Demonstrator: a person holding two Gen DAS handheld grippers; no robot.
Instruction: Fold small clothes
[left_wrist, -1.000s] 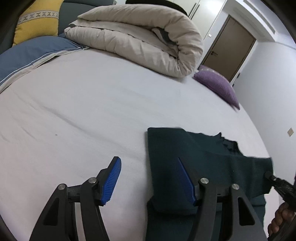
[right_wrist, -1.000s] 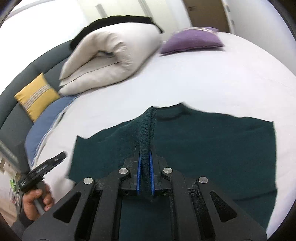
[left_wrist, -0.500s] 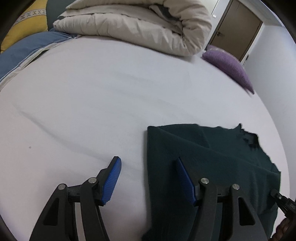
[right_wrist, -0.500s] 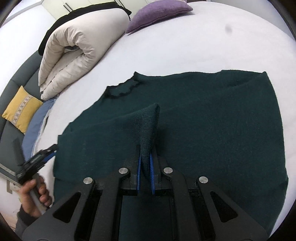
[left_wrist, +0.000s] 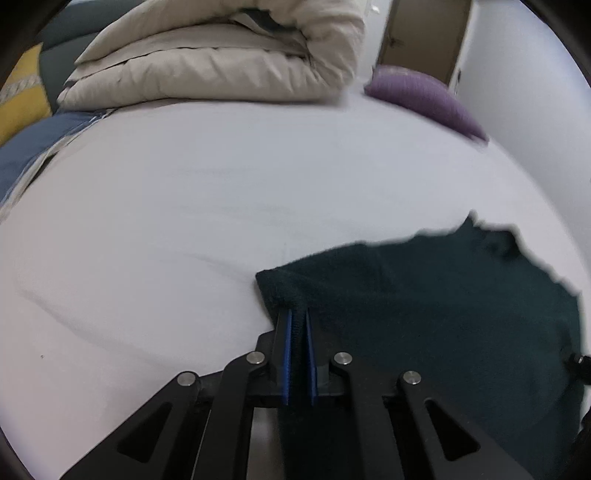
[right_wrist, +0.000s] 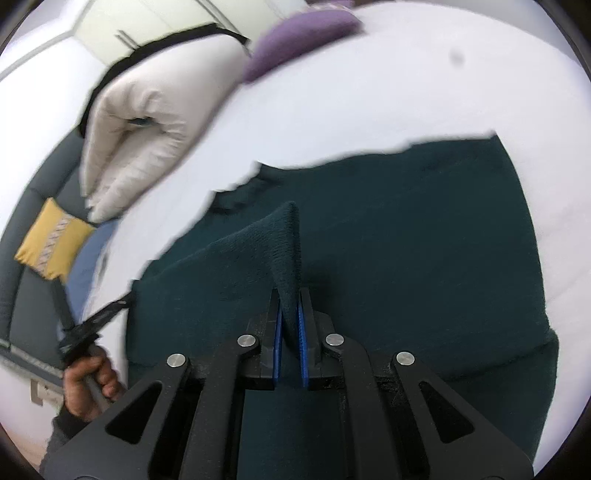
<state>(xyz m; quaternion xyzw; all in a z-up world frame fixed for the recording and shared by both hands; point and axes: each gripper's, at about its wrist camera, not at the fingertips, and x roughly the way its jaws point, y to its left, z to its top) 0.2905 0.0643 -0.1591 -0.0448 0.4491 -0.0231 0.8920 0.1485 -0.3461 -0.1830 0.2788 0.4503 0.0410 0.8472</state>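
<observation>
While my left gripper pinches the dark green sweater's corner, my right gripper clamps a raised fold on the white bed.

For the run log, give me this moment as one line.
left gripper: shut on green sweater corner | right gripper: shut on sweater fold | sweater on bed

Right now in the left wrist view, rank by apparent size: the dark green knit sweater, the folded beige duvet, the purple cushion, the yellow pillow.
1-2. Folded beige duvet and dark green knit sweater: look alike; the sweater lies nearer, so unranked.
3. Purple cushion.
4. Yellow pillow, cut off by the frame edge.
</observation>
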